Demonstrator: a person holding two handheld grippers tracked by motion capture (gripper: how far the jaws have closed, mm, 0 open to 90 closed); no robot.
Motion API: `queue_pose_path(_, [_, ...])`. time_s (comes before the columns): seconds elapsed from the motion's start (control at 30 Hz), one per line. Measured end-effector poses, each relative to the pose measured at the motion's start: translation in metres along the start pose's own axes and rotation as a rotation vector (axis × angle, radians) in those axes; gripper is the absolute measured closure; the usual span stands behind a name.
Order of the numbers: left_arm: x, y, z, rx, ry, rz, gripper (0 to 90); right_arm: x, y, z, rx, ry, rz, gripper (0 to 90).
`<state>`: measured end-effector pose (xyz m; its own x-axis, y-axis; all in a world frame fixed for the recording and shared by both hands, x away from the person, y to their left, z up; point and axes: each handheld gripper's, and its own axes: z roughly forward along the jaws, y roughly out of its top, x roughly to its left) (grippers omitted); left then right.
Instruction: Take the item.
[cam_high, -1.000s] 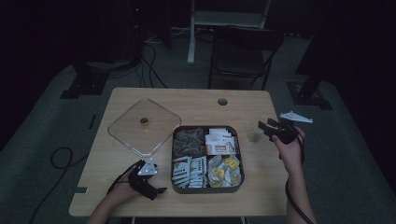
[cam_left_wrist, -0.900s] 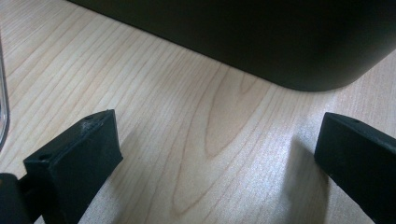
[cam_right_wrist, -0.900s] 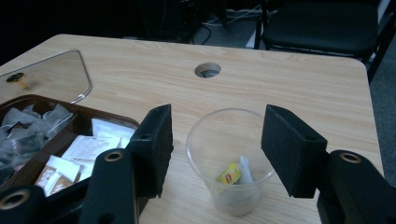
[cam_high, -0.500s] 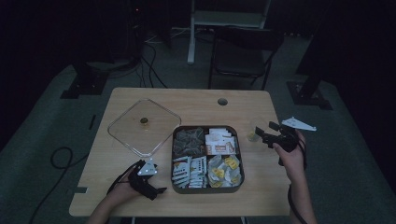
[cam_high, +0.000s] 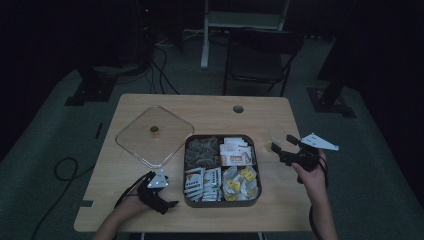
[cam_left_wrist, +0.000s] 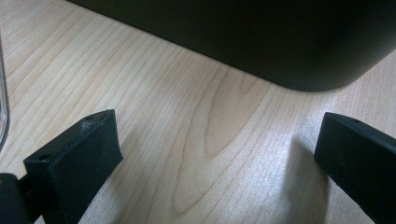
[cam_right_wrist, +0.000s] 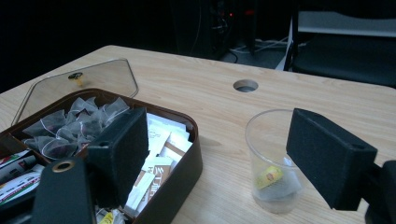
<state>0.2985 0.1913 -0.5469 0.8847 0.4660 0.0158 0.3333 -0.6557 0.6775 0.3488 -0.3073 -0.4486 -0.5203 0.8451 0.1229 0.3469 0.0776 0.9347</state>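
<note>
A dark brown box (cam_high: 257, 170) with four compartments of tea bags and sachets sits mid-table. To its right stands a clear plastic cup (cam_high: 276, 137) with a tea bag (cam_right_wrist: 271, 179) in it. My right gripper (cam_high: 281, 149) is just short of the cup (cam_right_wrist: 271, 154). Its jaws have just been opening and stand wide, neither pad touching the cup. In the right gripper view the cup stands just past the open right gripper (cam_right_wrist: 215, 135). My left gripper (cam_high: 167, 197) rests open on the table by the box's near-left corner (cam_left_wrist: 233, 37), with bare wood between the left gripper's (cam_left_wrist: 215, 154) pads.
The box's clear lid (cam_high: 150, 145) with a small knob lies on the table left of the box. A round cable hole (cam_high: 238, 108) is in the far tabletop. A dark chair (cam_high: 260, 50) stands behind the table, and cables lie on the floor.
My right gripper has opened and drawn back a little from the cup, toward the table's front. The cup stays standing. My left gripper has not moved.
</note>
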Motion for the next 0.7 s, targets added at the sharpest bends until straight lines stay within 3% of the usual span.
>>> queue_pose_path(0.7, [0.0,0.0,0.0,0.0,0.0,0.0,0.8,0.014,-0.045,0.007,0.102,0.078,-0.04,19.9])
